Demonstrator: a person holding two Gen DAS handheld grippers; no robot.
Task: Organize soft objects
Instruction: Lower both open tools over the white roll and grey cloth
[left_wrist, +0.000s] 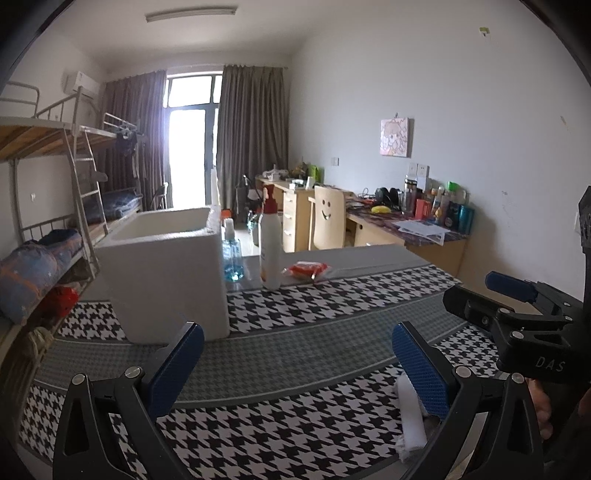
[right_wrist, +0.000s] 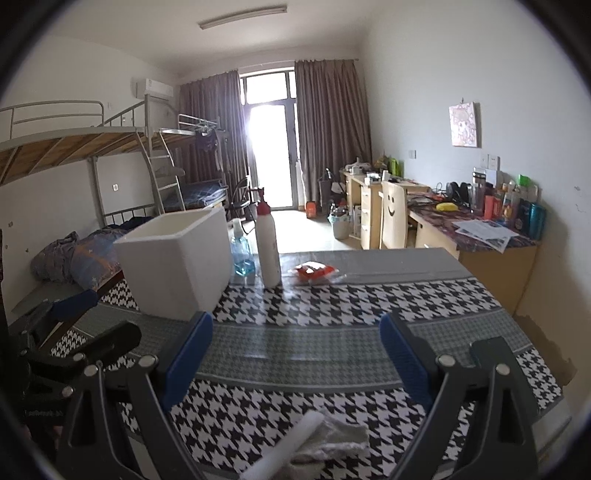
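A white rolled soft cloth (right_wrist: 284, 446) lies on the houndstooth tablecloth near the front edge, with a crumpled grey-white cloth (right_wrist: 340, 435) beside it. It also shows in the left wrist view (left_wrist: 408, 417), just behind my left gripper's right finger. My left gripper (left_wrist: 297, 365) is open and empty above the table. My right gripper (right_wrist: 295, 354) is open and empty, with the cloths low between its fingers. A white foam box (left_wrist: 166, 273), open on top, stands at the left; it also shows in the right wrist view (right_wrist: 177, 258).
A white spray bottle with red top (left_wrist: 269, 243), a blue liquid bottle (left_wrist: 232, 254) and a red packet (left_wrist: 308, 269) stand behind the box. The houndstooth table (left_wrist: 332, 302) ends at right near a cluttered desk (left_wrist: 424, 229). A bunk bed (left_wrist: 44, 206) stands at left.
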